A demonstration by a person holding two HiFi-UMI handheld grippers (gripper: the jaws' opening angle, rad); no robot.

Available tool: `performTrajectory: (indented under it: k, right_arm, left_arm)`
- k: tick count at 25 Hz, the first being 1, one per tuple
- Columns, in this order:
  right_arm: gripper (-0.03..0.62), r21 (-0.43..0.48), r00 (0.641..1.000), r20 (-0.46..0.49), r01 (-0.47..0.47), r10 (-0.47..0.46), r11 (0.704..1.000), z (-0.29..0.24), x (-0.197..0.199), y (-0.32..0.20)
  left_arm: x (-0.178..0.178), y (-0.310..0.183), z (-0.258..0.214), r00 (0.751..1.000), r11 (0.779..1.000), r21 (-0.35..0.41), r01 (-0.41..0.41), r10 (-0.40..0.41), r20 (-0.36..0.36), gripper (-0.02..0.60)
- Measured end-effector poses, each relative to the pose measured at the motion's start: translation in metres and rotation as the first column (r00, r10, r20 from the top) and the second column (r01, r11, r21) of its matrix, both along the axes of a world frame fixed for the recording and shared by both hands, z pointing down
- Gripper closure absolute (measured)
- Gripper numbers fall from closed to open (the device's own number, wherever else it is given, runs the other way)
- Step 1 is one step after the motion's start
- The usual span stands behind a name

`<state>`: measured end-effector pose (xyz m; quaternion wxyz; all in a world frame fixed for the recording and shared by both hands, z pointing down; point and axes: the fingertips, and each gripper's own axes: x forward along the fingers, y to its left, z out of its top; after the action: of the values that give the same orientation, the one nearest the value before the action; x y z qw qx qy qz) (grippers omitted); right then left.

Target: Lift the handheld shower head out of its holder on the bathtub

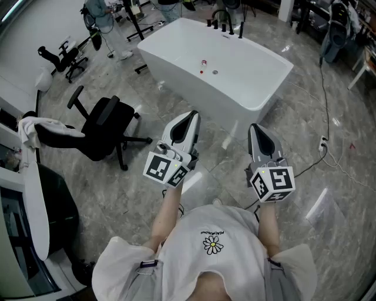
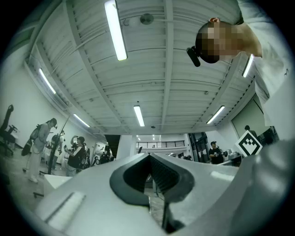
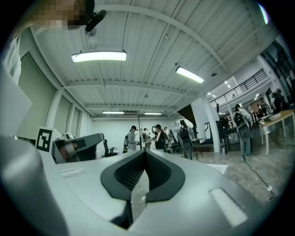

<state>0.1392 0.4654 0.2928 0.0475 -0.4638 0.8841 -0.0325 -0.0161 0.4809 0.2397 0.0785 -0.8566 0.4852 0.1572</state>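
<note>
Ahead of both grippers, well apart from them, stands the white tub (image 1: 170, 62), its near end closest to the jaw tips. Shower head (image 1: 240, 27) sits among the black tap fittings (image 1: 220, 17) on the tub's far rim, beyond either gripper; at this size the pieces are hard to separate. Left gripper (image 1: 191, 116) is held in front of the person's chest, tilted slightly upward, marker cube (image 1: 166, 169) at its rear. Its own view shows the ribbed pads (image 2: 161, 173) pressed together at the tip, nothing between them: clenched, empty. Right gripper (image 1: 257, 128) is held level beside it, a gap between the two; its pads (image 3: 156, 173) also meet along a thin seam, nothing caught: clenched, empty. Neither gripper touches the tub. Left of the left gripper, a black office chair (image 1: 106, 126) stands on the grey marbled floor (image 1: 305, 117). Right of the right gripper, a dark cable (image 1: 326, 88) trails over the floor. Left gripper view looks up at ceiling lamps (image 2: 115, 30). Right gripper view takes in the left gripper at its left and people (image 3: 156, 137) standing far off.
</note>
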Motion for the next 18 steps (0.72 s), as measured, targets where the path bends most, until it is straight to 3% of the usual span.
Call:
performTrajectory:
  k: [9, 18]
  right_arm:
    - [0.571, -0.009, 1.000, 0.000, -0.007, 0.007, 1.000, 0.004, 0.010, -0.008]
    - [0.569, -0.062, 0.998, 0.028, 0.058, -0.056, 0.996, 0.020, 0.005, -0.008]
  left_arm:
    - [0.006, -0.010, 0.003, 1.000, 1.000, -0.007, -0.002, 0.002, 0.001, 0.581]
    - [0.006, -0.014, 0.022, 1.000, 0.998, -0.068, 0.011, -0.011, 0.012, 0.581]
